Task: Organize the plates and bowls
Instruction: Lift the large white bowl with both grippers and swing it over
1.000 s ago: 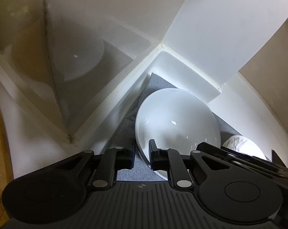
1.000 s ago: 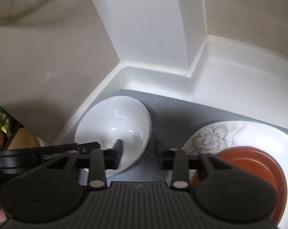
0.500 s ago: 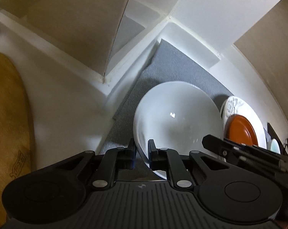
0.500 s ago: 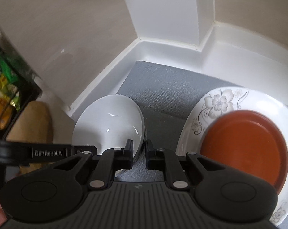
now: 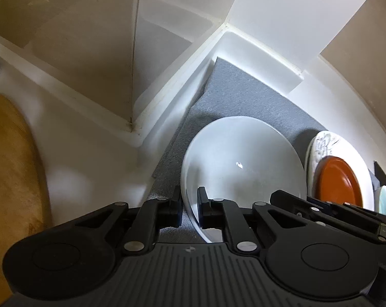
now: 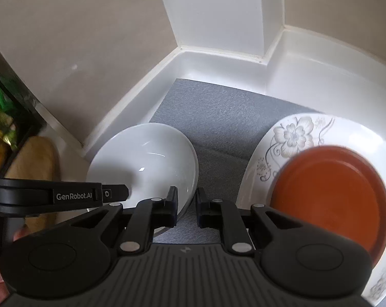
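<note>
The left gripper [image 5: 188, 208] is clenched on the rim of the white bowl [image 5: 244, 163], which sits over the grey mat [image 6: 218, 107]. The right gripper [image 6: 186, 209] straddles the same rim; whether it pinches, I cannot tell. The orange plate [image 6: 331, 194] already lies on the flowered plate [image 6: 295, 138]; the bowl probably remains to place.

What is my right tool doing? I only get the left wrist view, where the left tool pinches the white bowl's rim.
Observer: The right tool is shut on the right-hand rim of the round white ceramic bowl, with one finger inside and one outside.
Operator: Anything off to the left that I'm missing?
Observer: Yes, green and yellow packets lie beyond the tan wooden board.
</note>
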